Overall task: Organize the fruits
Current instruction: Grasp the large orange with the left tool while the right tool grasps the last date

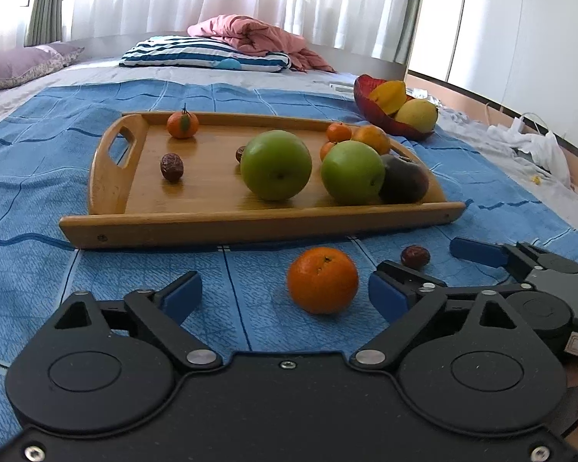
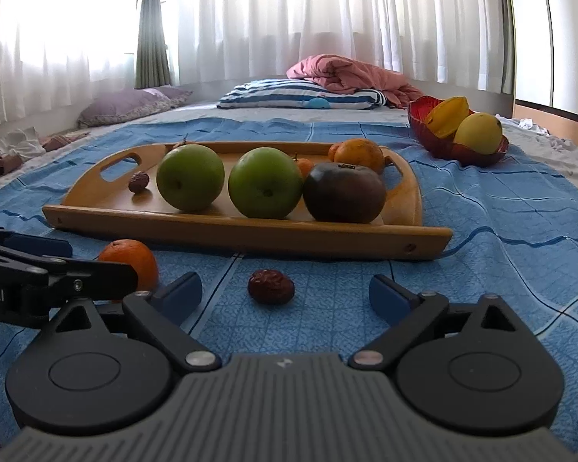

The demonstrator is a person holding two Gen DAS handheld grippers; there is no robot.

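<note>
Left wrist view: I am holding the left gripper (image 1: pixel 285 294) wide open, empty, bracketing the round orange tangerine (image 1: pixel 322 280) lying on the blue quilted cloth (image 1: pixel 38 192) before the wooden tray (image 1: pixel 250 223), ready to pinch. I am likewise holding the right gripper (image 2: pixel 285 294) open and empty around the wrinkled dark-red date (image 2: pixel 271 287).

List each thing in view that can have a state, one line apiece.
left gripper: open, empty
right gripper: open, empty
orange: on the blue cloth, outside the tray
date: on the cloth, outside the tray
wooden tray: loaded with fruit
red bowl: holding yellow fruit

Blue checked blanket (image 1: pixel 135 288), tan wooden tray (image 1: pixel 212 223) on it holding two green apples (image 1: pixel 275 165), red bowl (image 1: pixel 385 115) beyond tray, navy-and-white striped pillow (image 1: pixel 204 54).
</note>
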